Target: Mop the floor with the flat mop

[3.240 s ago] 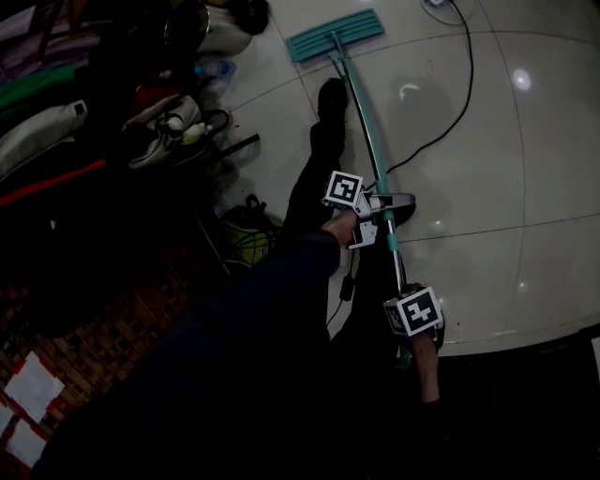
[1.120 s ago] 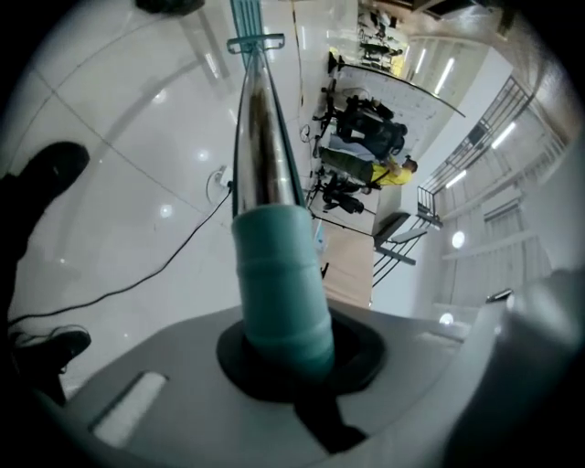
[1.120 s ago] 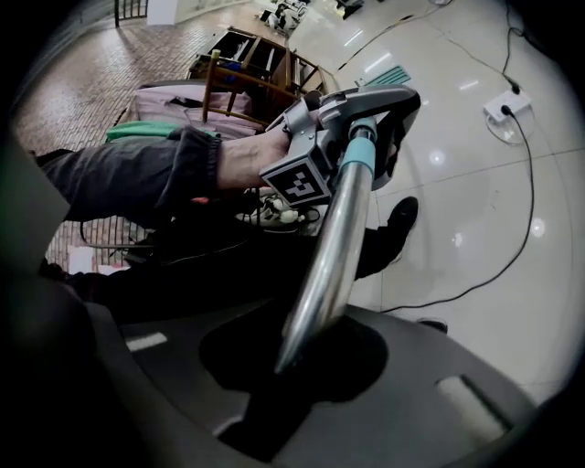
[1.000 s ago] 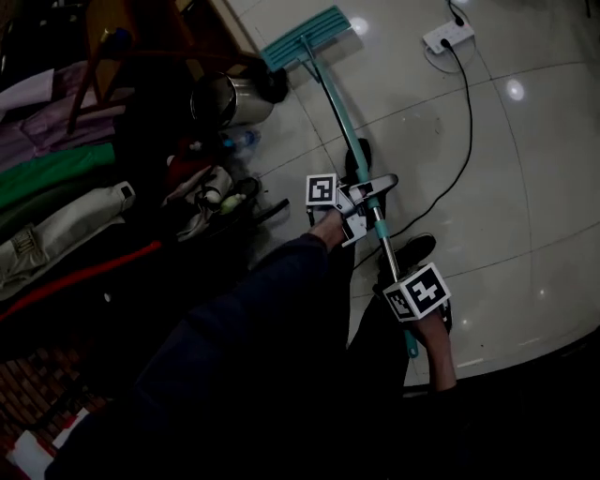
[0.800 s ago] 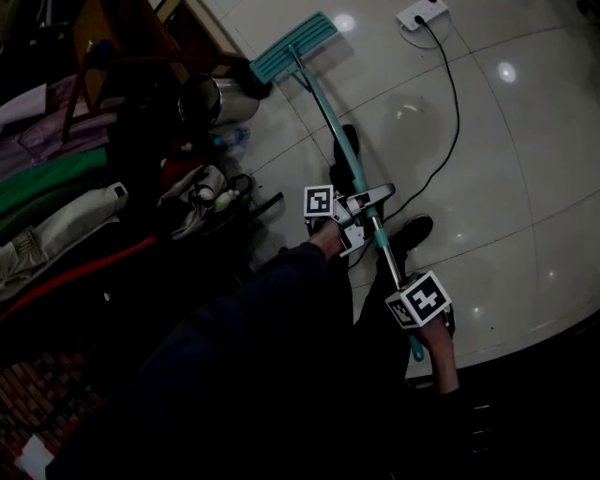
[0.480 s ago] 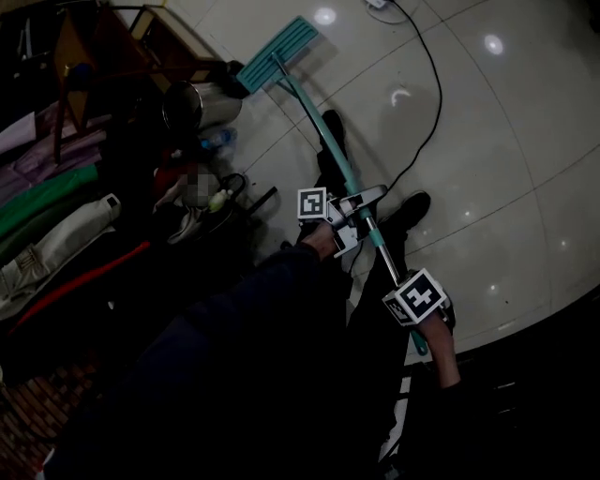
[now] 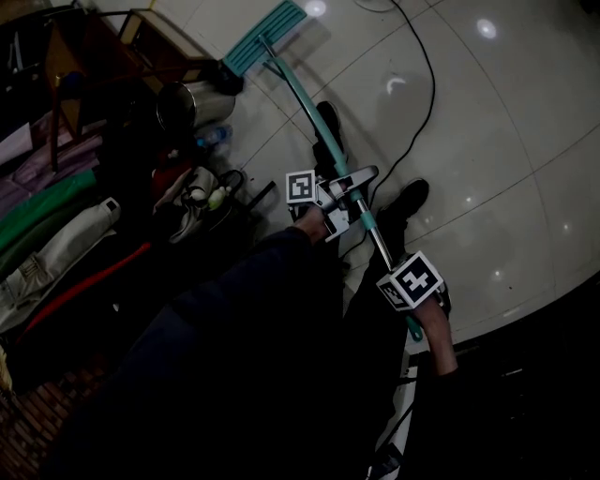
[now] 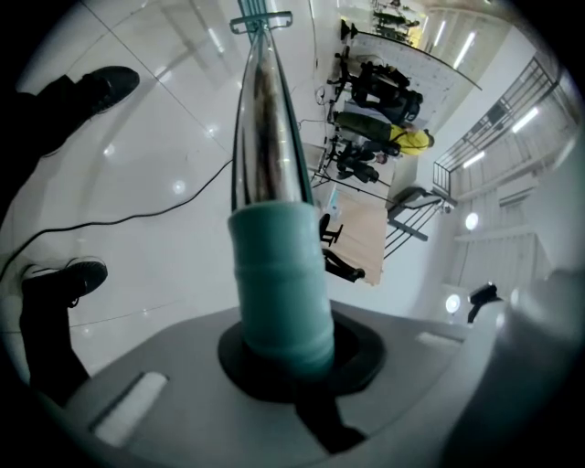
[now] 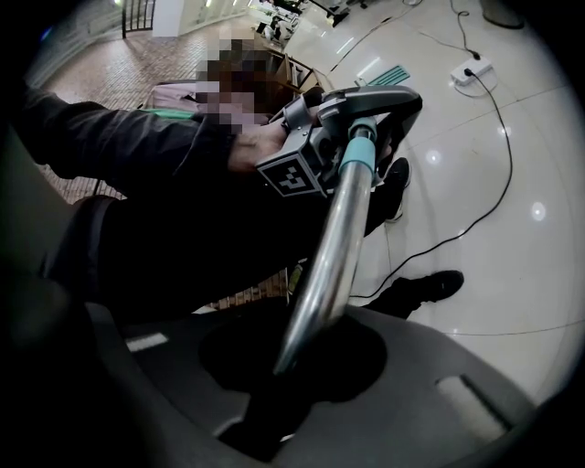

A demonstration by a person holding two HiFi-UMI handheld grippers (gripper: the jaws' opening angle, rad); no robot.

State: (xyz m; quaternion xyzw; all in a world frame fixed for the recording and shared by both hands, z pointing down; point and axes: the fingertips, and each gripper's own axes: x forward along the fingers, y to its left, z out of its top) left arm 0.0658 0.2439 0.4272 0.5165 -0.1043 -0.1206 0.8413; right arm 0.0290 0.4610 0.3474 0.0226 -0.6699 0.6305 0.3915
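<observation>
The flat mop has a teal head (image 7: 265, 36) lying on the white tiled floor at the far end, beside a wooden chair leg. Its teal and chrome handle (image 7: 319, 122) slants down toward me. My left gripper (image 7: 352, 183) is shut on the handle at the teal collar (image 8: 279, 283), and the chrome shaft (image 8: 265, 137) runs away from it to the mop head (image 8: 260, 14). My right gripper (image 7: 405, 298) is shut on the handle lower down, near its end. In the right gripper view the chrome shaft (image 9: 334, 247) rises from the jaws to the left gripper (image 9: 366, 110).
A metal pot (image 7: 192, 103), a wooden chair (image 7: 112, 47), bags and clothes (image 7: 66, 234) crowd the left side. A black cable (image 7: 427, 84) snakes over the tiles to a power strip (image 9: 475, 69). The person's shoes (image 7: 328, 117) (image 7: 408, 197) stand either side of the handle.
The mop head has slid farther left, close to the pot and chair. Both grippers stayed shut on the handle. The power strip has left the head view.
</observation>
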